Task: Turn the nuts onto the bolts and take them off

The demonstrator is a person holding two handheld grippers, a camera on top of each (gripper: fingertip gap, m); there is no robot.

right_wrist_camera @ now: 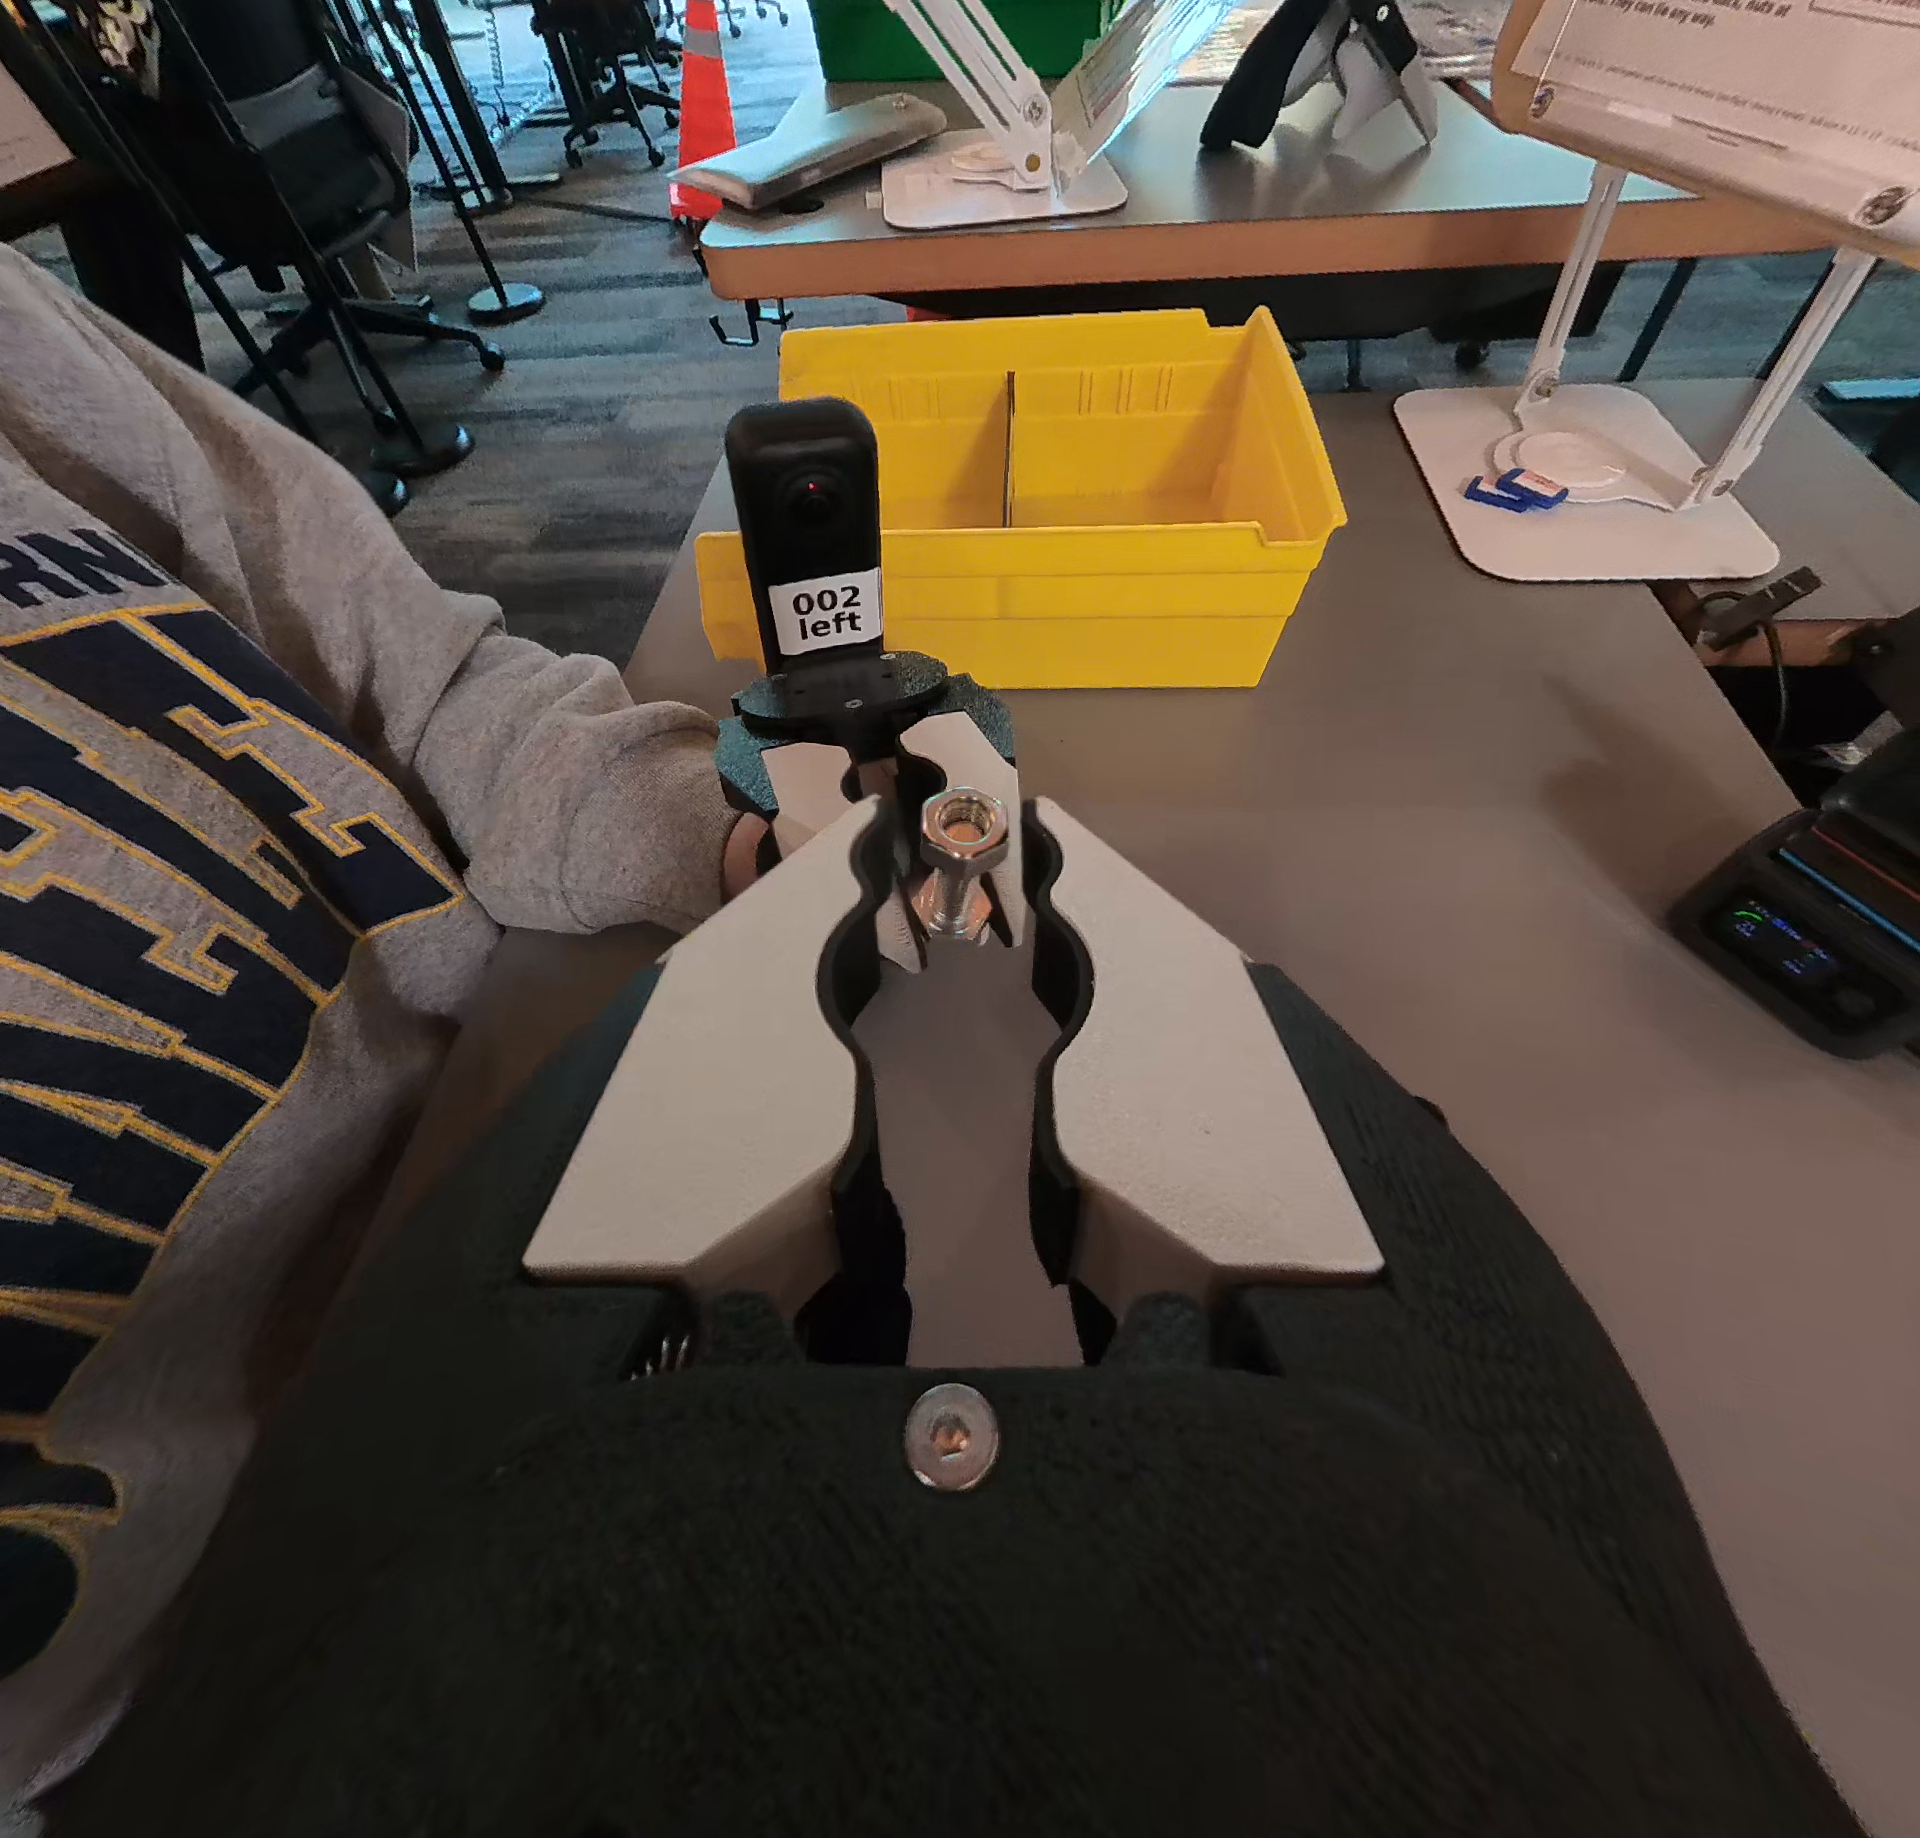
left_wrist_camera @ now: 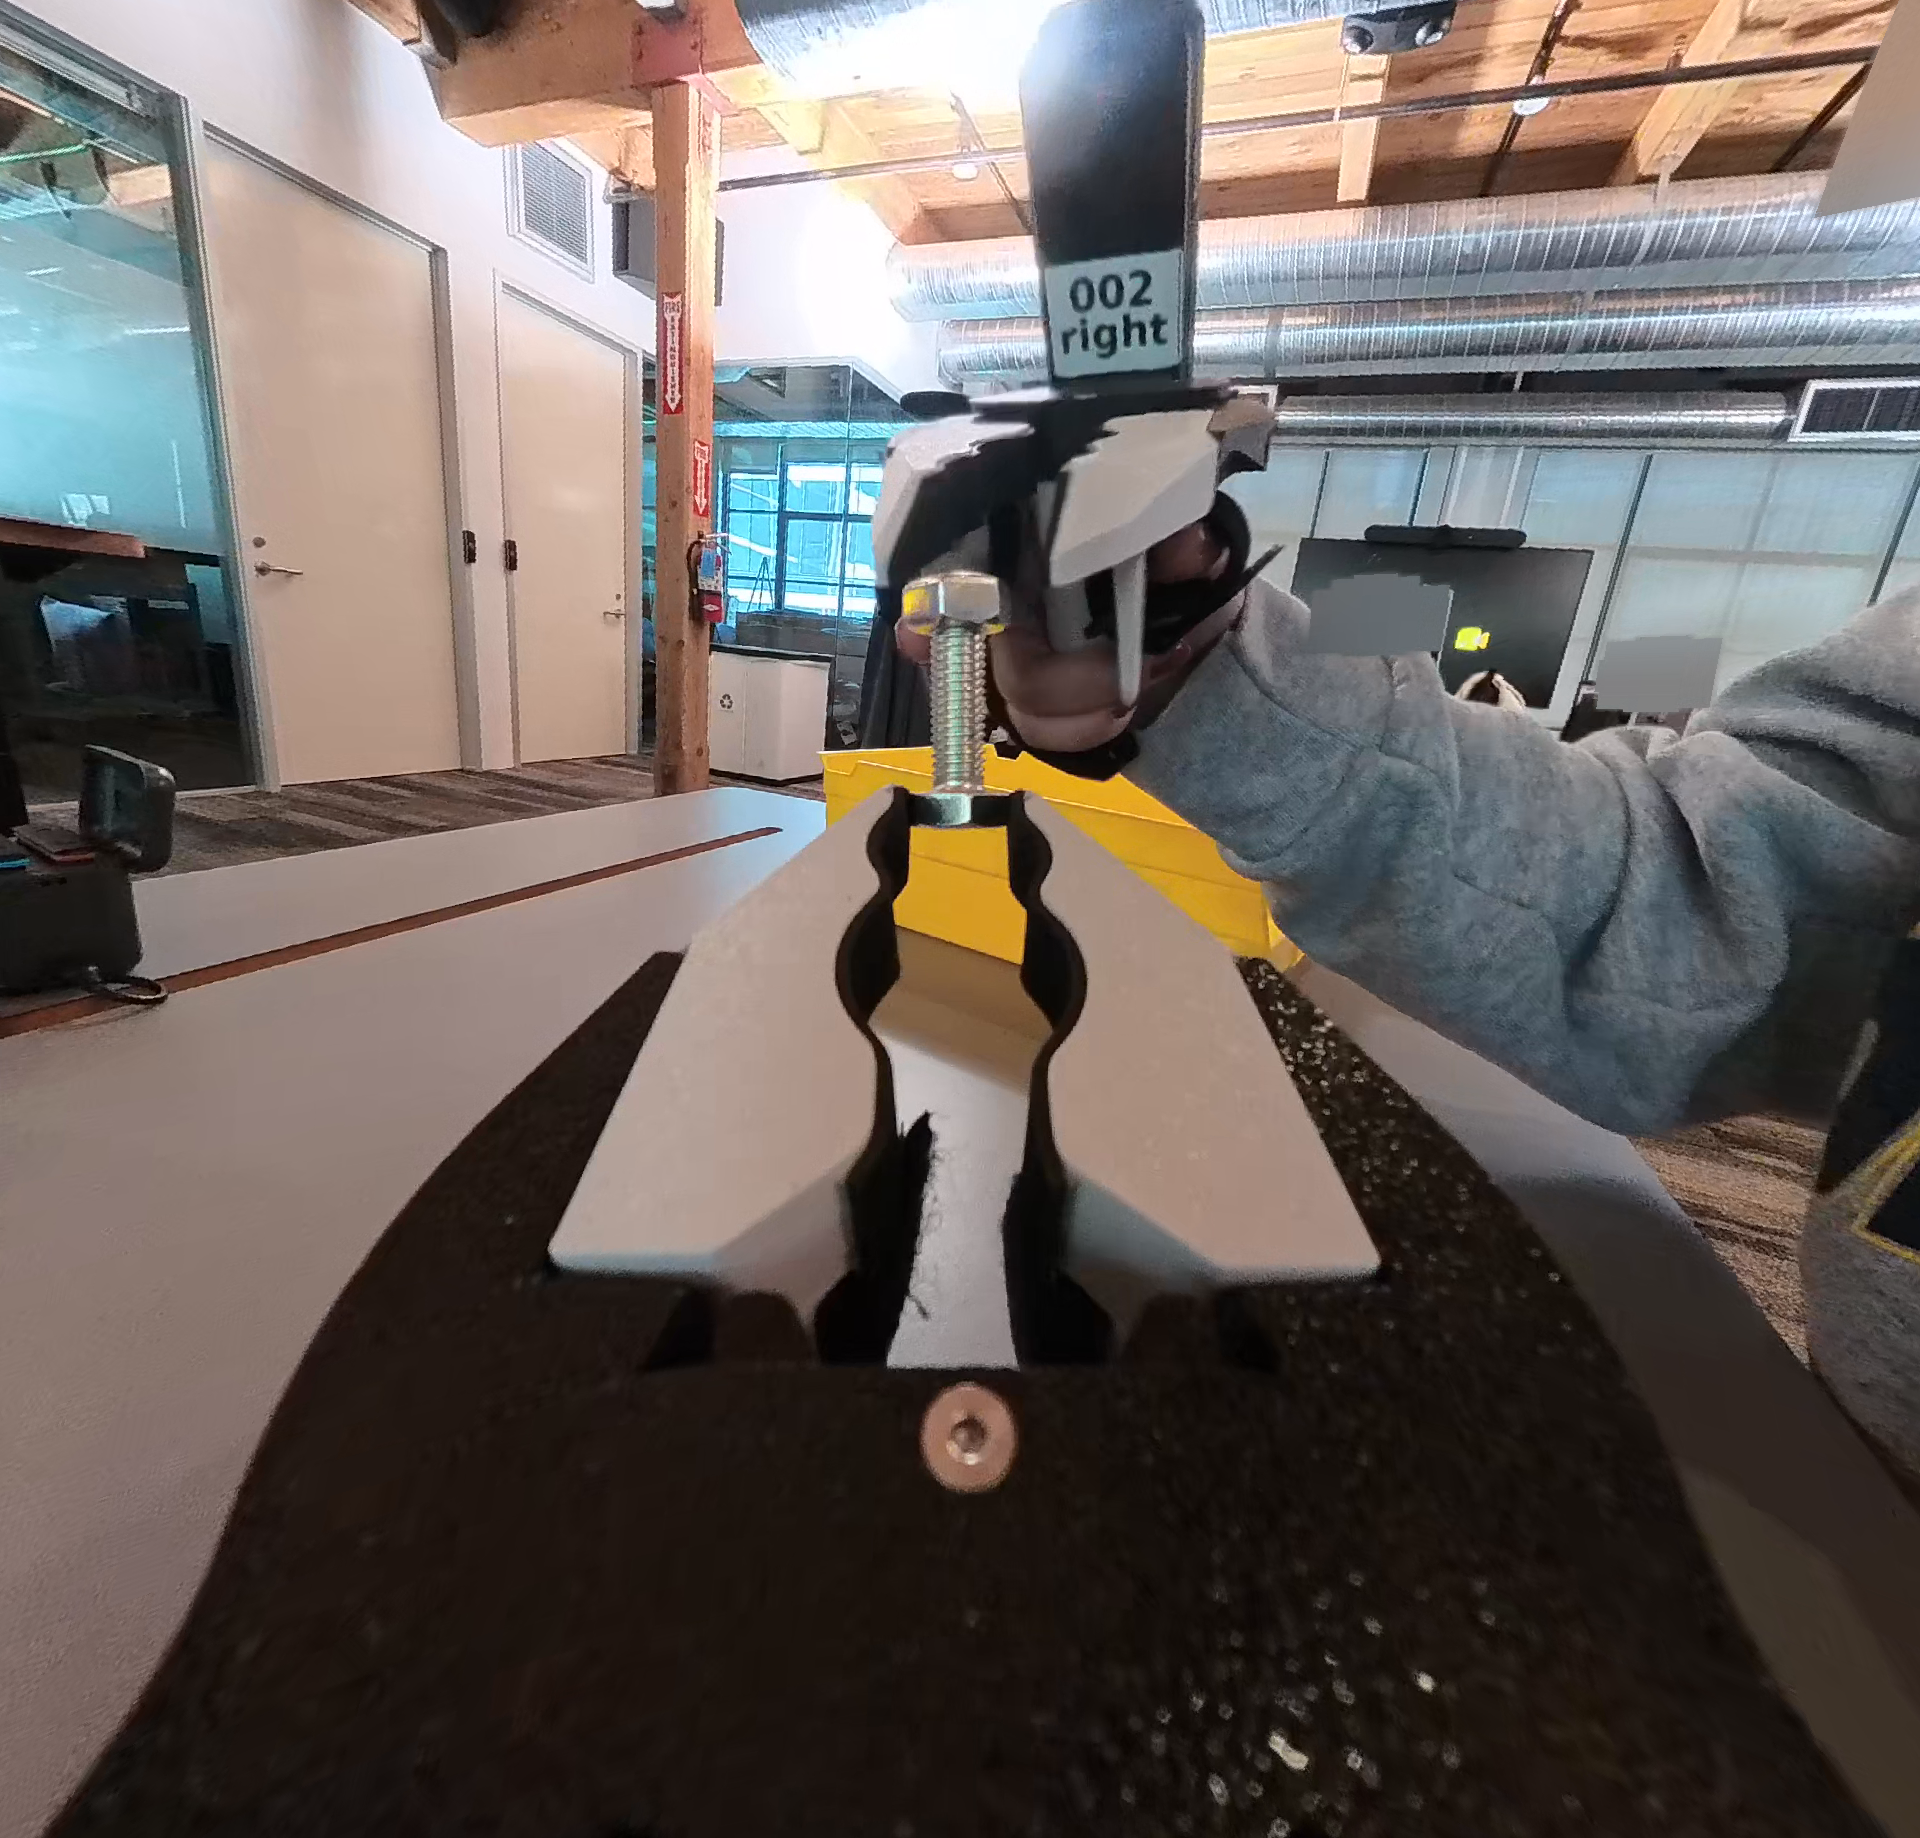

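Observation:
A silver bolt [left_wrist_camera: 956, 697] stands upright above the table, head up. Its lower end sits in a silver nut [left_wrist_camera: 961, 809]. My left gripper [left_wrist_camera: 961, 803] is shut on the nut at its fingertips. My right gripper [right_wrist_camera: 958, 814] closes around the bolt's hex head [right_wrist_camera: 961, 830] from above; in the left wrist view it [left_wrist_camera: 971, 604] hangs over the bolt with a hand behind it. In the right wrist view the nut [right_wrist_camera: 951, 918] sits below the head, between the left gripper's fingers [right_wrist_camera: 896, 931].
A yellow divided bin [right_wrist_camera: 1091, 604] stands on the grey table [right_wrist_camera: 1351, 853] just behind the grippers. A white sign stand [right_wrist_camera: 1579, 500] is at the back right and a black device [right_wrist_camera: 1808, 947] at the right edge. The person's grey sleeve [right_wrist_camera: 499, 749] lies at the left. My left and right fingertips are right by each other.

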